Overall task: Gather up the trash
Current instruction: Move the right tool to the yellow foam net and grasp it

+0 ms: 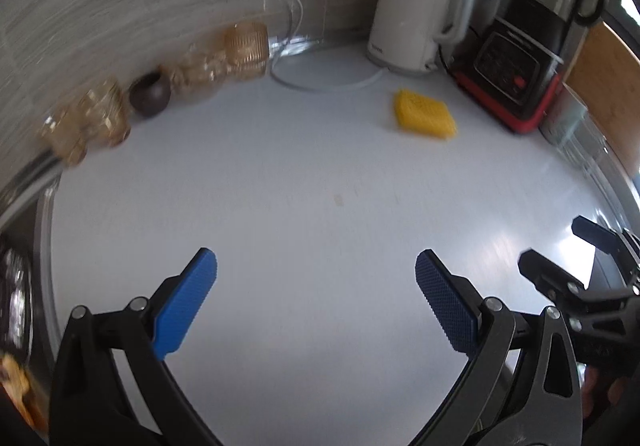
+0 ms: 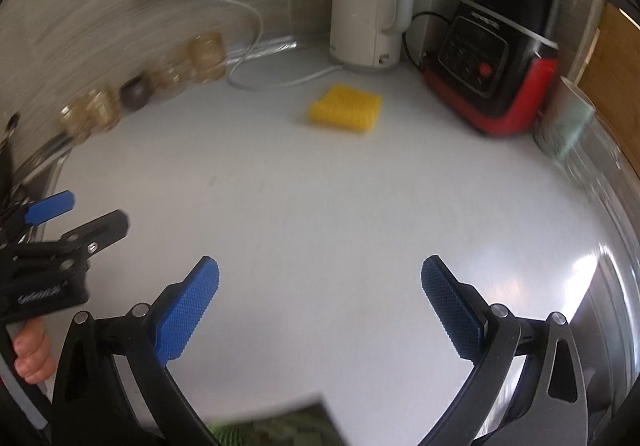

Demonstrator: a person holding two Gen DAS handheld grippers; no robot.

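On the white counter (image 1: pixel 300 186) a yellow textured sponge pad (image 1: pixel 424 114) (image 2: pixel 346 114) lies flat near the back, in front of the kettle. A dark green printed packet (image 2: pixel 280 422) shows blurred at the bottom edge of the right wrist view, below the fingers. My left gripper (image 1: pixel 316 254) hovers open over bare counter, nothing between its blue pads. My right gripper (image 2: pixel 320 262) is open too and holds nothing. Each gripper shows in the other's view: the right gripper (image 1: pixel 560 246) at the right edge, the left gripper (image 2: pixel 88 214) at the left with a hand (image 2: pixel 32 350) on its grip.
A white kettle (image 1: pixel 412 10) and a black and red blender (image 1: pixel 516 74) stand at the back right, with a pale cup (image 2: pixel 564 122) beside them. Amber glasses (image 1: pixel 244 46) and a small dark pot (image 1: pixel 150 94) line the left wall. A white cord (image 1: pixel 320 84) loops behind.
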